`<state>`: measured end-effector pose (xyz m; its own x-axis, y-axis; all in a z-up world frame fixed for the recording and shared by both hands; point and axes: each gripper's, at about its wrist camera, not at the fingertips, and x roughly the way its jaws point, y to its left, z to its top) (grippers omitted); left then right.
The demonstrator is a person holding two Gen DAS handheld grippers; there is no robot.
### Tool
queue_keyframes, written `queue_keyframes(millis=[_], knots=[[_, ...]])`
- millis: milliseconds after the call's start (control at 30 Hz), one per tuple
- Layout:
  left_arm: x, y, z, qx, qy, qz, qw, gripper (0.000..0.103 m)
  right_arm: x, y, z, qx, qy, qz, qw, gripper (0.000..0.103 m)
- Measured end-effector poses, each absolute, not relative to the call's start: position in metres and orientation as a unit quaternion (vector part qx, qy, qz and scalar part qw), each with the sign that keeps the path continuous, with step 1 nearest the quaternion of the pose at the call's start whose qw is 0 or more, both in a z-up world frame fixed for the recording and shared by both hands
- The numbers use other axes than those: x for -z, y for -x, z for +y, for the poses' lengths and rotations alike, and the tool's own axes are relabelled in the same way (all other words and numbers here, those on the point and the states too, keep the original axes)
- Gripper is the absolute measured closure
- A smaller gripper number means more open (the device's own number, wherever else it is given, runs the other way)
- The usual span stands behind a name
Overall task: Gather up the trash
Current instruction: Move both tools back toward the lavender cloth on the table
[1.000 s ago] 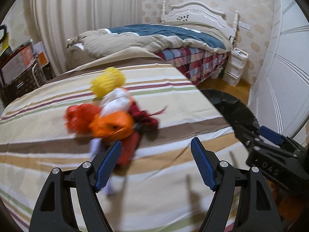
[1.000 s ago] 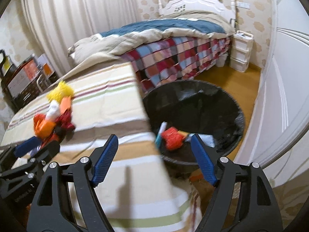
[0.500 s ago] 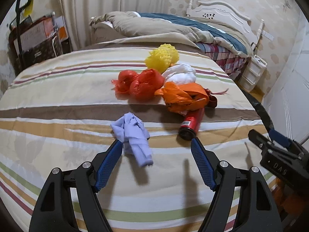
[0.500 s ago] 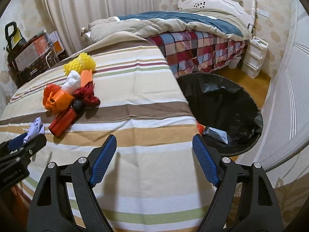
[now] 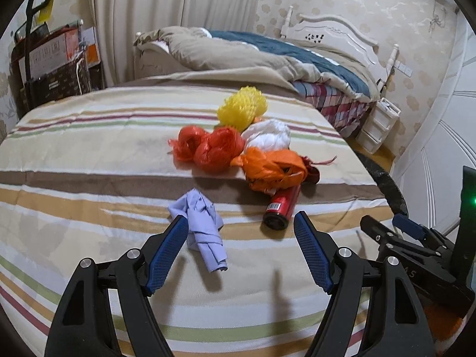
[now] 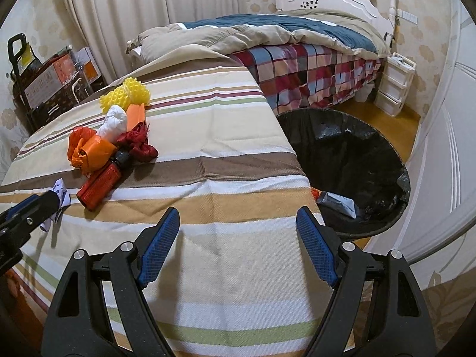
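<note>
Both grippers hover over a striped sheet [image 5: 89, 184]. The left gripper [image 5: 241, 232] has its jaws spread wide with nothing between the pads; its left pad sits in front of a crumpled lilac tissue [image 5: 205, 226] lying on the sheet. The right gripper [image 6: 238, 223] is likewise wide open and empty, above a bare part of the sheet near its edge.

The trash lies in a loose pile beyond the left gripper. A red can [image 5: 281, 206] lies on its side, its base toward the camera, just right of the tissue. Its far end touches an orange bag [image 5: 273, 169]. Left of that bag lies a red net [image 5: 211, 148]; behind it, white wadding [image 5: 267, 135] and a yellow foam net [image 5: 242, 110]. Dark red string [image 6: 138, 141] lies at the pile's right side.

A bin [image 6: 386, 160] lined in black stands on the floor beside the sheet's right edge, holding a few scraps. A bed [image 6: 297, 38] stands behind.
</note>
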<state>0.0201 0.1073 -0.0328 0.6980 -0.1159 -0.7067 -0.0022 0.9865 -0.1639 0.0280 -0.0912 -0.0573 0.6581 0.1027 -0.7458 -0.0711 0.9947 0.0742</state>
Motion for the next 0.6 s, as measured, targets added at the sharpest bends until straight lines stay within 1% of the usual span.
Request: queue_keyframes(millis=[300,467,533,600], knots=[[0.036,-0.022,0.117,0.003,0.066,0.393,0.917,0.03,0.057,-0.027,-0.093,-0.051,-0.024,0.408,0.911,0.024],[0.045,-0.027,0.127,-0.015,0.063,0.409,0.91,0.031,0.056,-0.027,-0.092,-0.05,-0.022,0.407,0.912,0.024],[0.05,-0.03,0.129,-0.015,0.061,0.421,0.905,0.033,0.056,-0.027,-0.092,-0.051,-0.022,0.407,0.912,0.024],[0.054,-0.032,0.133,-0.008,0.071,0.435,0.897,0.039,0.056,-0.027,-0.089,-0.054,-0.019,0.408,0.911,0.024]])
